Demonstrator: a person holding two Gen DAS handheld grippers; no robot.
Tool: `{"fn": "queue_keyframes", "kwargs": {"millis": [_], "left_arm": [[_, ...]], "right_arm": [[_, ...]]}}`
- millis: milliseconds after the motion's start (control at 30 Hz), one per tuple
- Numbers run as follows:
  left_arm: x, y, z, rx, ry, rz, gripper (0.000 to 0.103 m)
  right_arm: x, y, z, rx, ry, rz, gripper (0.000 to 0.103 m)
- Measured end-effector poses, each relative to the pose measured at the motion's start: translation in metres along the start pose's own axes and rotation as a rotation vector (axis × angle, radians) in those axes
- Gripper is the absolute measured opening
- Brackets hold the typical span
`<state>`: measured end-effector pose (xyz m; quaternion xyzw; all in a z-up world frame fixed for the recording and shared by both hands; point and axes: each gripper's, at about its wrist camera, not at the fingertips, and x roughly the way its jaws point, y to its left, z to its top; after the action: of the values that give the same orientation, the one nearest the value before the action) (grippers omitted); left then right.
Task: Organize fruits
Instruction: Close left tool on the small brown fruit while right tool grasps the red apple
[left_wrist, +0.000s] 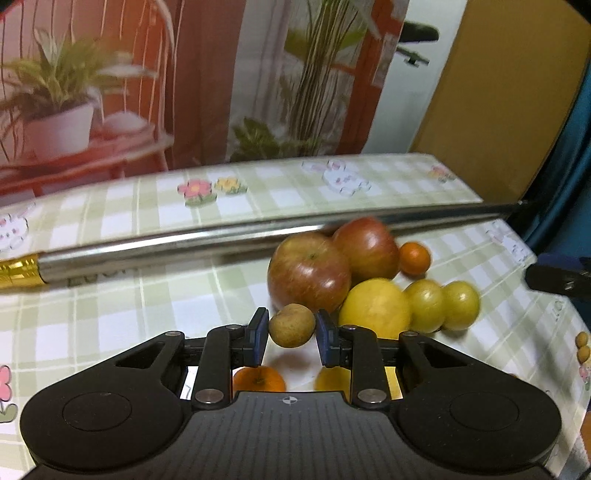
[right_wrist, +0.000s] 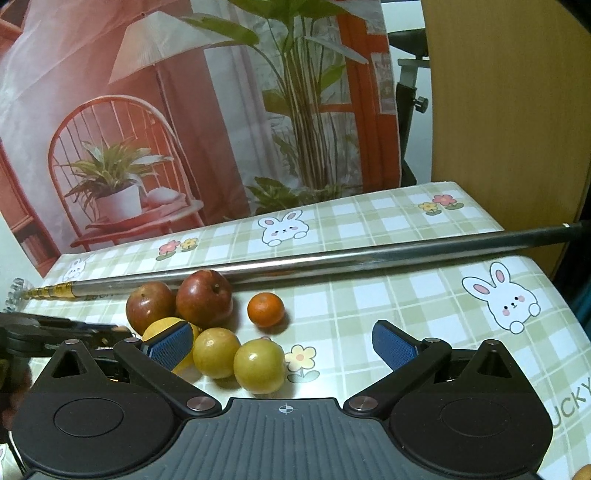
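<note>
My left gripper (left_wrist: 291, 330) is shut on a small brown round fruit (left_wrist: 292, 325), held just above the table in front of the fruit group. Behind it lie two red apples (left_wrist: 308, 271) (left_wrist: 365, 249), a small orange (left_wrist: 414, 258), a large yellow fruit (left_wrist: 375, 308) and two yellow-green plums (left_wrist: 424, 304) (left_wrist: 461, 304). Another orange (left_wrist: 258, 378) lies under the left gripper. My right gripper (right_wrist: 282, 343) is open and empty, with a yellow-green plum (right_wrist: 258, 365) between its fingers and another plum (right_wrist: 216, 352) beside it. The apples (right_wrist: 203, 297) and the orange (right_wrist: 266, 309) lie beyond.
A long metal pole (left_wrist: 184, 243) with a gold end lies across the checked tablecloth (right_wrist: 406, 295) just behind the fruit. A printed backdrop stands behind the table. The left gripper (right_wrist: 55, 332) shows at the left edge of the right wrist view.
</note>
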<state>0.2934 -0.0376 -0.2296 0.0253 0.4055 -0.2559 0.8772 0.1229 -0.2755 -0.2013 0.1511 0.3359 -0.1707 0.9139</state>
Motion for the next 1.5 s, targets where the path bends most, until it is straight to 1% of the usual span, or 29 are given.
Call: {"fn": "queue_keyframes", "kwargs": {"millis": [100, 233, 367, 433, 533, 567, 600, 700, 800, 933, 1100, 1167, 1300, 1333, 1367, 1400, 1500], "left_arm": [[-0.018, -0.003, 0.0, -0.013, -0.042, 0.008, 0.029], [-0.04, -0.002, -0.004, -0.068, -0.097, 0.009, 0.029], [-0.059, 0.003, -0.008, -0.112, -0.14, 0.033, 0.029], [-0.066, 0.005, -0.01, -0.125, -0.158, 0.051, 0.029], [-0.075, 0.007, -0.013, -0.134, -0.179, 0.088, 0.029], [-0.079, 0.008, -0.013, -0.135, -0.186, 0.097, 0.029], [-0.081, 0.009, -0.014, -0.138, -0.192, 0.105, 0.029], [-0.085, 0.013, -0.015, -0.153, -0.195, 0.111, 0.029], [-0.086, 0.018, -0.017, -0.159, -0.196, 0.116, 0.029], [-0.086, 0.02, -0.019, -0.168, -0.197, 0.114, 0.029], [-0.086, 0.017, -0.021, -0.165, -0.193, 0.114, 0.029], [-0.087, 0.017, -0.022, -0.163, -0.194, 0.112, 0.029], [-0.086, 0.016, -0.022, -0.162, -0.192, 0.112, 0.029], [-0.087, 0.016, -0.023, -0.161, -0.192, 0.112, 0.029], [-0.087, 0.016, -0.022, -0.161, -0.193, 0.11, 0.029], [-0.087, 0.016, -0.022, -0.162, -0.194, 0.108, 0.029], [-0.09, 0.016, -0.023, -0.159, -0.199, 0.105, 0.029]], "right_arm": [[0.001, 0.001, 0.0, -0.02, -0.005, 0.009, 0.103], [0.005, 0.005, 0.002, -0.054, -0.025, 0.021, 0.1], [0.015, 0.005, 0.008, -0.021, -0.03, 0.051, 0.098], [0.024, 0.008, 0.014, -0.005, -0.025, 0.089, 0.096], [0.042, 0.012, 0.02, 0.002, -0.014, 0.146, 0.092], [0.05, 0.014, 0.022, 0.004, -0.008, 0.158, 0.089], [0.059, 0.015, 0.024, 0.01, 0.003, 0.169, 0.083], [0.083, 0.02, 0.029, 0.004, 0.029, 0.203, 0.072], [0.102, 0.032, 0.031, -0.065, 0.04, 0.211, 0.067], [0.12, 0.043, 0.034, -0.116, 0.063, 0.22, 0.065], [0.136, 0.052, 0.036, -0.137, 0.101, 0.249, 0.065], [0.143, 0.053, 0.035, -0.122, 0.129, 0.263, 0.064], [0.148, 0.044, 0.032, -0.046, 0.144, 0.284, 0.064], [0.149, 0.042, 0.031, -0.031, 0.148, 0.291, 0.063], [0.148, 0.04, 0.03, -0.025, 0.149, 0.302, 0.058], [0.147, 0.039, 0.03, -0.023, 0.15, 0.306, 0.058], [0.14, 0.04, 0.029, -0.066, 0.148, 0.279, 0.058]]}}
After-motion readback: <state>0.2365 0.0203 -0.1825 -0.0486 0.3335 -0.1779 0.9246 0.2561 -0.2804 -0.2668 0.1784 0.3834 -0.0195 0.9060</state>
